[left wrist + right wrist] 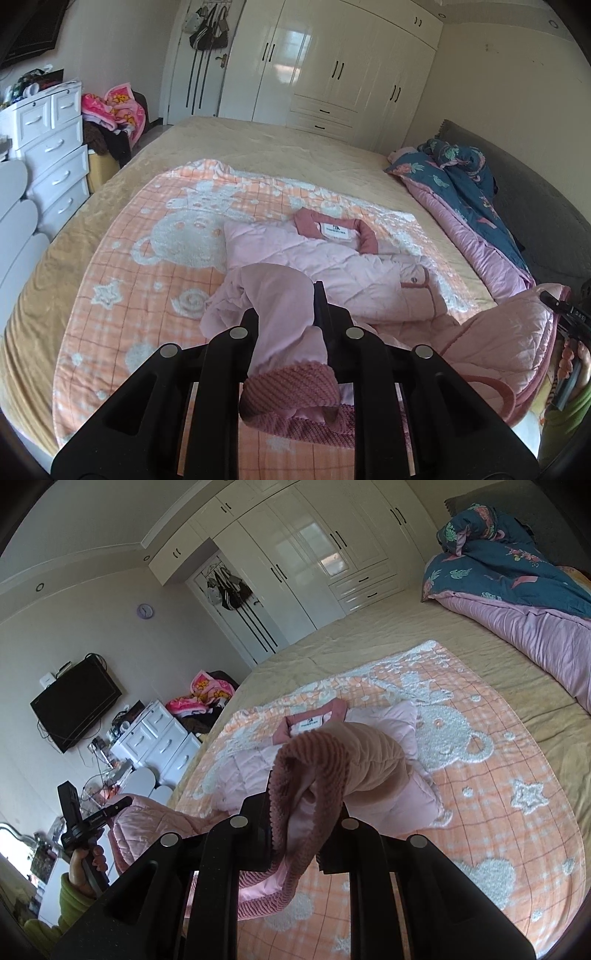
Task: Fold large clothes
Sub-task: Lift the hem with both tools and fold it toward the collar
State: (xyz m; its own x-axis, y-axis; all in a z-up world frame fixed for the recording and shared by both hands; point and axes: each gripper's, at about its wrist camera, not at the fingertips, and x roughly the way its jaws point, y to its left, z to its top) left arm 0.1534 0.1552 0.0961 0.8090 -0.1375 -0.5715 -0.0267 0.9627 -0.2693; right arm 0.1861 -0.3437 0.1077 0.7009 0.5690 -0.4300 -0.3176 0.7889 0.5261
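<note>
A pale pink quilted jacket [332, 269] with darker pink collar and knitted cuffs lies on a pink and white blanket [147, 236] on the bed. My left gripper [291, 321] is shut on one sleeve near its knitted cuff [291, 387] and holds it above the blanket. My right gripper [295, 823] is shut on the other sleeve at its knitted cuff [314, 768], lifted over the jacket body [243, 771]. The right gripper [561, 314] shows at the right edge of the left wrist view; the left gripper [92, 819] shows at the left of the right wrist view.
A rolled blue and pink duvet [472, 206] lies along the headboard side of the bed. A white wardrobe [332, 70] stands behind the bed. A white drawer chest [51, 147] and a pile of clothes [110, 110] stand beside it. A TV [74, 705] hangs on the wall.
</note>
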